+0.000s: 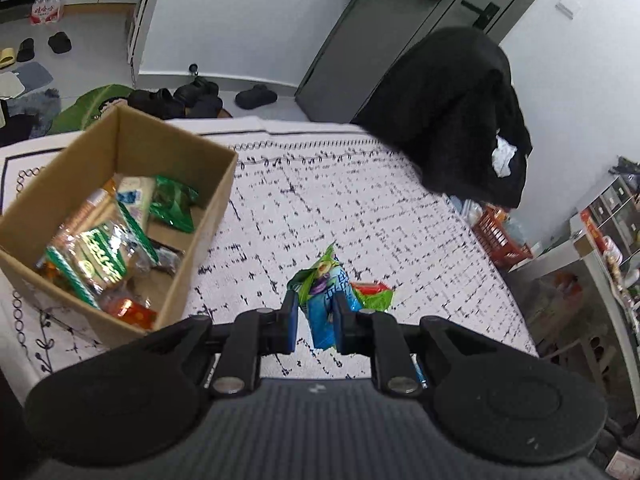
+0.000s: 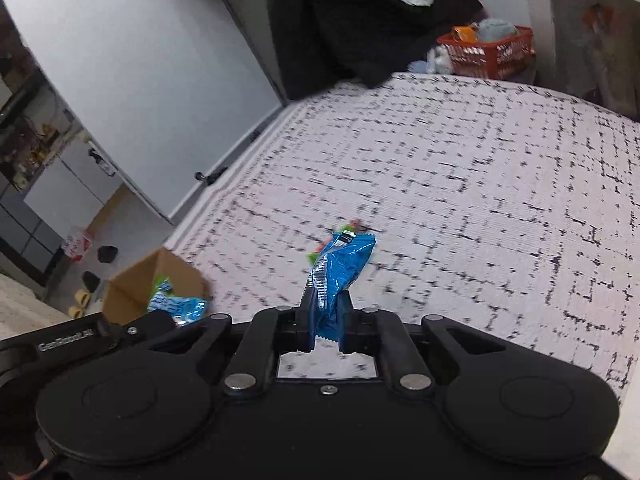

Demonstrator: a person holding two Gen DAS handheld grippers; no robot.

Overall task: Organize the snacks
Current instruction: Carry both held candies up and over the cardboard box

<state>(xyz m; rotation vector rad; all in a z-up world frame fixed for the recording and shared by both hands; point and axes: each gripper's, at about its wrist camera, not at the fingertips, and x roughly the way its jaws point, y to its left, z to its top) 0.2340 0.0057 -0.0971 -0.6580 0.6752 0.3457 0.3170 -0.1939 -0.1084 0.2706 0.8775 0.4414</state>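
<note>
Two grippers, each carrying one snack above a table cloth (image 1: 360,200) of white fabric with a black broken-grid print. Left gripper (image 1: 316,320): jaws drawn in close on a light-blue and green packet (image 1: 322,304), held upright off the cloth, to the right of the cardboard box (image 1: 208,216). Right gripper (image 2: 326,322): jaws closed tight on the lower end of a glossy blue packet (image 2: 340,276), which stands up crumpled between the fingers, well right of the box. Cardboard box: open-topped, on the cloth, holding several snacks, among them a dark green bag (image 1: 174,204) at its far side, a green-and-white wrapped pack (image 1: 100,260) in the middle and an orange packet (image 1: 132,312) at its near corner. One red and green packet (image 1: 372,294) lies flat on the cloth, right of the box and just beyond the left gripper's load. Black coat (image 1: 452,116) hangs past the cloth's far edge; orange basket (image 2: 488,52) beside it.
</note>
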